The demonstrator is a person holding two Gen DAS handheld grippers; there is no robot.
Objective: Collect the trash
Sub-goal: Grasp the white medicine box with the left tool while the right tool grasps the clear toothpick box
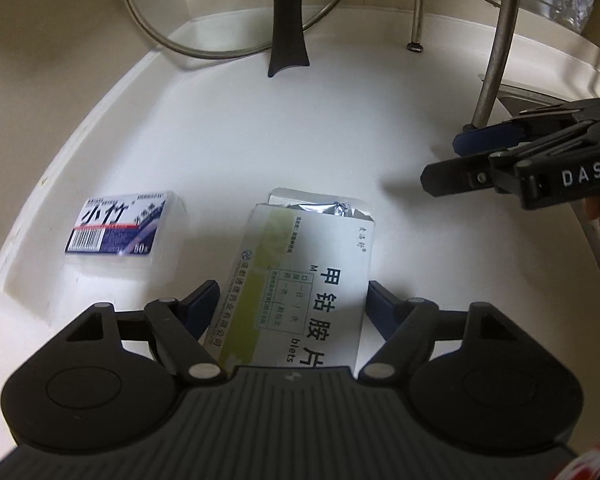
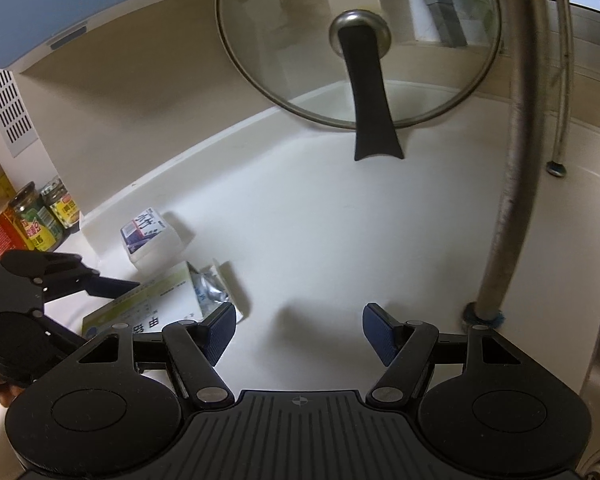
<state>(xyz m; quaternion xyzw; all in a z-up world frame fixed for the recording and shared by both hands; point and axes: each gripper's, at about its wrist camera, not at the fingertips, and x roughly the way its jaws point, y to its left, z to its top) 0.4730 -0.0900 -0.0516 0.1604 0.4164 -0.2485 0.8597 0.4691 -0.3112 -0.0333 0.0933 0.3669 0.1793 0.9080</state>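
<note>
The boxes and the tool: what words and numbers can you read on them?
"甲钴胺片" and "blets": medicine box, between the left tool's fingers.
"小竹" and "60": small plastic box.
"DAS": right tool.
Small print on both boxes and the jar labels: too blurred to read.

Medicine box (image 1: 300, 276) on counter (image 1: 260, 140), small box (image 1: 120, 226) to its left, lid (image 1: 236, 8) behind
</note>
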